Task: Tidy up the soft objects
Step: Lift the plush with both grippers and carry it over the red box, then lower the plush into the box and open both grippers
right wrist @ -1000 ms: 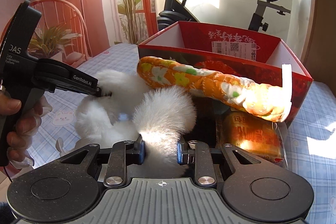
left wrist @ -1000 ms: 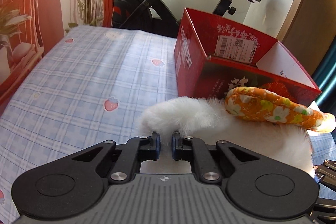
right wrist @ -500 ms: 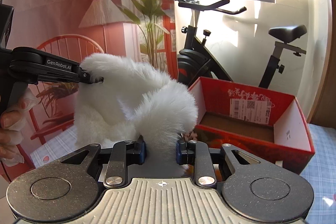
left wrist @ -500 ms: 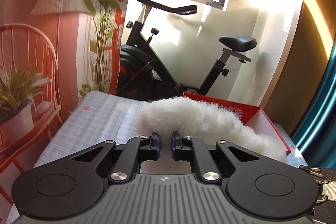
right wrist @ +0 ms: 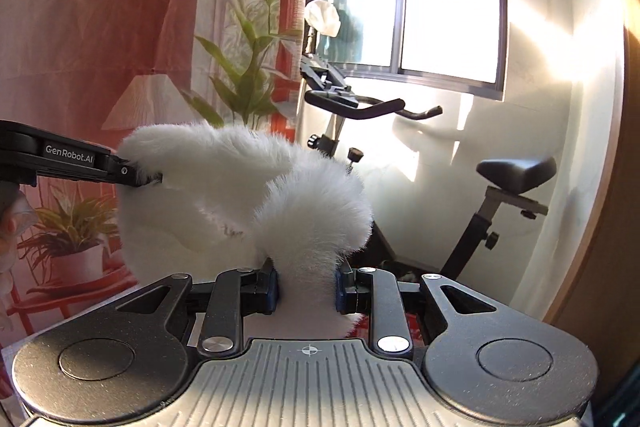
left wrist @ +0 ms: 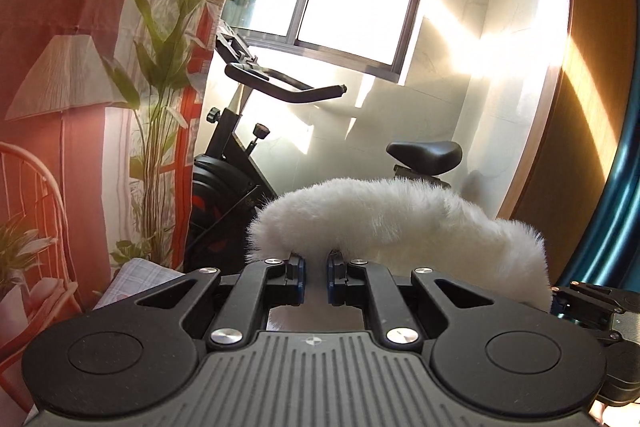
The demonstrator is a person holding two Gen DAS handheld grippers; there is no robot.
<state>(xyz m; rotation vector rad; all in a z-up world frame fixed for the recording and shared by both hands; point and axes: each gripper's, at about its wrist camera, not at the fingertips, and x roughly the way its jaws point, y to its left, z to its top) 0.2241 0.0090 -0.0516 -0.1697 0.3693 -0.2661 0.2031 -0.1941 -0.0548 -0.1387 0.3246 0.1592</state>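
Fur fills the middle of both wrist views: a white fluffy soft item hangs in the air in front of the exercise bike, held at two places. The left gripper has its fingers drawn close together on a thin edge of the fur, and in the right wrist view it reaches in from the side away from the bike's saddle and bites the item's far lobe. The right gripper has its fingers clamped on a thicker tuft, the blue pads pressed into the pile on both sides. Between the two grips the item sags in a soft arch, with its bulk hanging below the left grip.

Judging by this, the step in hand is the carry: the item is lifted clear of whatever it lay on, and it has not yet been set anywhere. No container or landing place shows clearly below the bike; only a corner of checked cloth near the bike's flywheel hints at the worktop.

The next move likely calls for bringing both grippers down together over the chosen spot, keeping them at an even height so the fur does not slip out, then letting go only once the bulk rests on something. The thin left grip seems the likelier to slip.
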